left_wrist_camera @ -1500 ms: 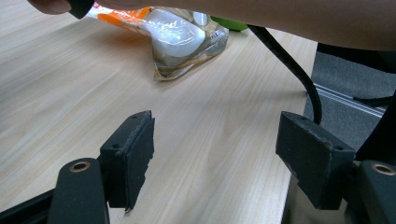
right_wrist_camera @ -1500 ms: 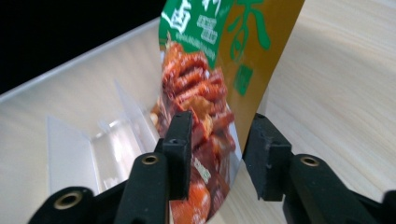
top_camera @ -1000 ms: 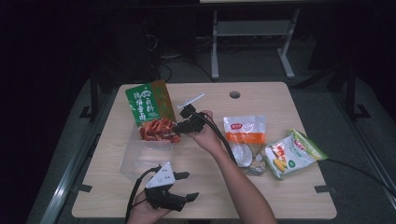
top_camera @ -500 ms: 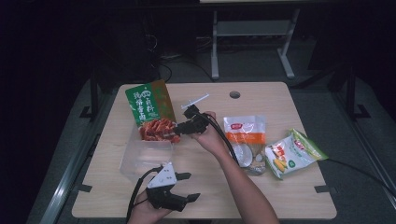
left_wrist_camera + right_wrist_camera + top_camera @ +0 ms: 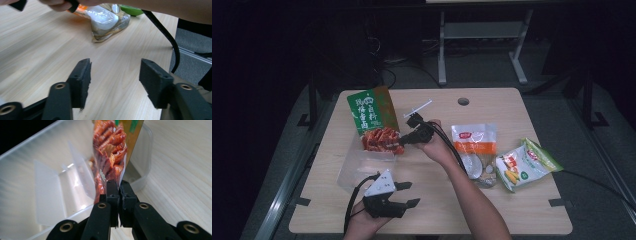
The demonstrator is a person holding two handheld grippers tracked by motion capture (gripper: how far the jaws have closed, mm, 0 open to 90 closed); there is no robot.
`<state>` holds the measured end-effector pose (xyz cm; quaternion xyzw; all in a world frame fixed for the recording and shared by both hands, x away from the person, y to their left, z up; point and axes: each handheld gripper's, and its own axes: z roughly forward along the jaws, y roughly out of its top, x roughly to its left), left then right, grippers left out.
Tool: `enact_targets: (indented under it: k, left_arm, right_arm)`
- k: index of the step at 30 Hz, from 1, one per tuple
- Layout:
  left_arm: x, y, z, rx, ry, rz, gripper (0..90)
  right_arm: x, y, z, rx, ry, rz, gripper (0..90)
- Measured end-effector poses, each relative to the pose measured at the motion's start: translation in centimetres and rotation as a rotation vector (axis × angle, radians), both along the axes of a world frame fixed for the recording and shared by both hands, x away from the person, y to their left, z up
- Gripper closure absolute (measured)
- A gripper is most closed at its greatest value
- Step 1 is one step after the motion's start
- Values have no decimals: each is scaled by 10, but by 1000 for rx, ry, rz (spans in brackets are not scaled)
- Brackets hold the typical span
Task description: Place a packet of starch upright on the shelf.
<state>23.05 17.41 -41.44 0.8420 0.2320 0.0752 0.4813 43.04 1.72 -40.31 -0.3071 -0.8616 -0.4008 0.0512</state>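
Since the earlier high view little has shifted: the right gripper (image 5: 404,141) has kept its place at the red end of the green snack pouch with red printed strips (image 5: 374,122), while its jaws have been closing, and the left gripper (image 5: 404,194) has stayed low at the near edge of the pale wooden table (image 5: 512,210), its jaws also closing part of the way. In the right gripper view the right gripper (image 5: 117,188) has its two black jaws pressed together on the thin lower edge of the pouch (image 5: 111,157), which rises upright from the grip; the pads pinch the packet's seam with no gap visible between them. That pouch stands over the clear plastic box (image 5: 50,177), its lower end inside or just above the box's rim near one corner; whether it touches the floor of the box cannot be told. In the high view the clear box (image 5: 357,167) lies left of the table's middle, between the two grippers, and the pouch leans back from it toward the far left of the table. The left gripper (image 5: 113,80) stands partly open with nothing between its pads, only bare tabletop. To the right lie an orange and clear packet with pale contents (image 5: 474,147) and, just beside it, a green and white packet showing corn (image 5: 524,165).
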Motion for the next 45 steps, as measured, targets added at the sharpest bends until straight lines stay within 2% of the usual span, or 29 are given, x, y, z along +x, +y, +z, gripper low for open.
enact_targets:
  k: [4,5,7,10,11,12,13,16,18,20,21,22,23,24,28,30,31,32,34,36,37,39,40,41,42,45]
  left_arm:
    - [4,6,0,-2,3,23,477]
    - [7,9,0,2,5,29,478]
    - [8,9,-1,-1,9,26,489]
    - [7,8,0,1,13,17,540]
    - [6,9,1,9,12,10,550]
    - [6,10,3,11,8,7,563]
    - [5,11,5,17,5,9,575]
    - [3,17,12,16,-3,6,594]
    - [2,24,17,32,-20,9,619]
    - [3,28,19,37,-20,9,601]
    - [3,32,21,44,-15,12,601]
    - [4,36,23,61,-27,22,595]
    - [3,40,24,69,-32,36,587]
    - [4,45,25,79,-36,43,574]
    - [8,67,28,126,-55,87,570]
    - [9,71,28,129,-49,90,587]
    - [13,76,27,149,-32,91,590]
    - [13,76,27,149,-32,91,590]
    - [18,81,25,181,-18,92,585]
    - [20,82,24,186,-11,90,574]
    - [21,83,23,201,0,82,532]
    - [24,84,19,243,25,60,528]
    - [24,85,17,252,40,50,542]
    - [24,86,15,234,54,36,600]
    - [24,87,15,234,39,37,644]
    - [26,83,15,230,48,41,681]
  right_arm:
    - [-1,-1,5,14,6,19,833]
    - [1,0,5,18,21,36,734]
    - [4,2,6,-3,3,34,688]
    - [10,5,10,-8,-22,27,650]
    - [16,9,17,11,-20,13,618]
    - [19,12,19,18,-31,6,612]
    - [23,14,21,34,-22,6,613]
    - [33,22,24,72,-16,2,619]
    - [38,27,25,87,-21,-9,661]
    - [39,30,26,83,-19,-17,839]
    - [39,30,26,83,-19,-17,839]
    - [38,31,27,62,-37,-40,880]
    - [39,31,26,62,-36,-45,893]
    - [39,30,27,66,-30,-46,896]
    - [40,29,29,58,-60,-78,899]
    - [39,29,29,52,-67,-91,899]
    - [39,29,30,54,-68,-88,899]
    - [38,30,31,58,-67,-86,899]
    - [38,29,32,59,-69,-82,898]
    - [38,29,32,60,-72,-79,898]
    - [38,29,32,60,-70,-84,898]
    - [39,29,31,63,-64,-90,899]
    - [39,29,31,62,-61,-95,899]
    - [39,29,31,62,-59,-101,899]
    - [38,30,32,65,-53,-110,900]
    - [35,31,35,82,-49,-121,900]
